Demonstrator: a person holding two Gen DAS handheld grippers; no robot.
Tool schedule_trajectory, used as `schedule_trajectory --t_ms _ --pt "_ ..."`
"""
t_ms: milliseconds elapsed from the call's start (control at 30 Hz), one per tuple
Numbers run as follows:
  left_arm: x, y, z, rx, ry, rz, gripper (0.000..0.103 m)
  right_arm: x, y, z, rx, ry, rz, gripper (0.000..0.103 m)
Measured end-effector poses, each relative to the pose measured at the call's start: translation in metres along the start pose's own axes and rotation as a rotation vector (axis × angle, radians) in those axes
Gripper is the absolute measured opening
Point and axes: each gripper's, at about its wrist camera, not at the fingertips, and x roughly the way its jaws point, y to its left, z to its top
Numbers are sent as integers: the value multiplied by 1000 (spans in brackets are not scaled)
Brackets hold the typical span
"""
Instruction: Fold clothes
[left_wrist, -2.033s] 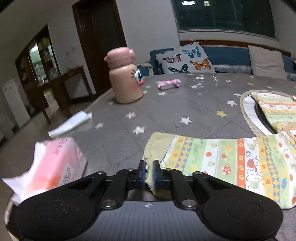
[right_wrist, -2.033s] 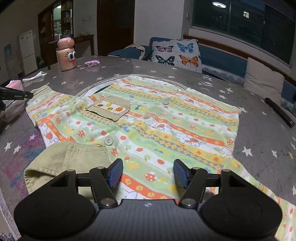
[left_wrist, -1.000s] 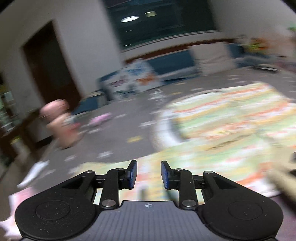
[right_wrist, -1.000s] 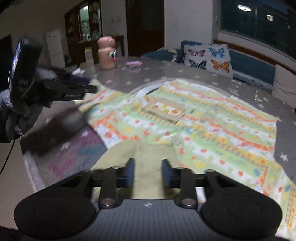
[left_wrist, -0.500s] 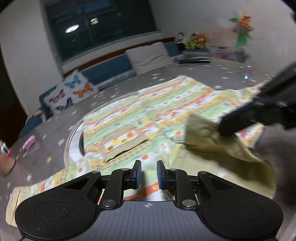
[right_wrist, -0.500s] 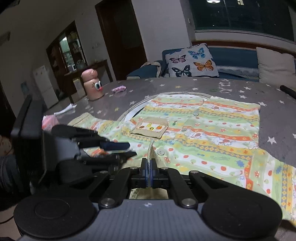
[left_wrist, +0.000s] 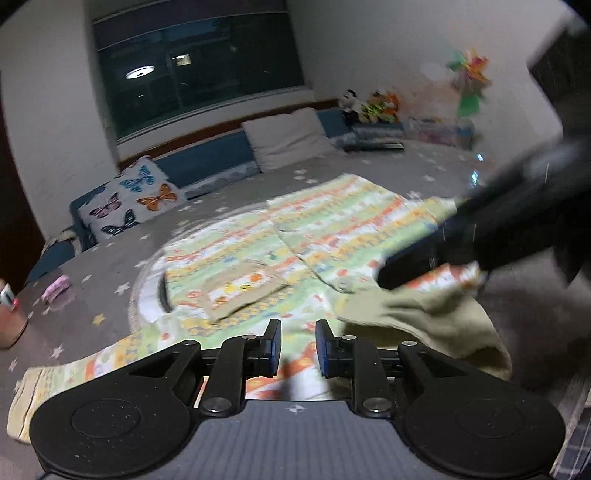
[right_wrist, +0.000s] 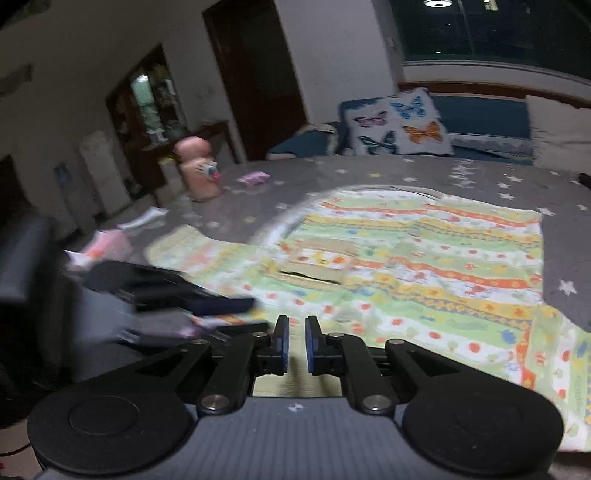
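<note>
shirt (right_wrist: 424, 266) lay flat on table (right_wrist: 369, 173) | left claw (left_wrist: 297, 349) opening, empty | right claw (right_wrist: 296, 345) opening, cuff (left_wrist: 424, 317) between its pads | risk: cuff slipped out, fold lost

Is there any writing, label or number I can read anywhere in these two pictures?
None can be read.
Patterned shirt: only printed pictures and stripes show; anything finer is blurred.
Pink packet: too blurred to tell whether it bears print.
Butterfly cushion: only pictures, no words.

Pink bottle (right_wrist: 197, 173) stands well clear of spread shirt (right_wrist: 424, 258)
</note>
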Motion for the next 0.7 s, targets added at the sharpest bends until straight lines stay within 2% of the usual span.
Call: schedule_trajectory --t_ms 133,267,333,433,500,700 --pt "-5 6 13 -37 -18 -5 24 21 1 -16 -36 85 -35 11" --pt "5 -5 27 -37 -32 -41 24 5 5 -22 -59 49 -42 23" --pt "14 -14 33 -36 -32 -65 24 -11 -3 -23 -35 14 -70 25" --pt "23 -30 39 -26 -28 -106 24 -40 -28 -26 32 -41 -179 28" --pt "29 -42 41 -2 -21 -140 24 -56 -52 -30 86 -68 -276 34" --pt "40 -68 34 65 15 -213 24 -95 -134 -47 229 -72 -601 40"
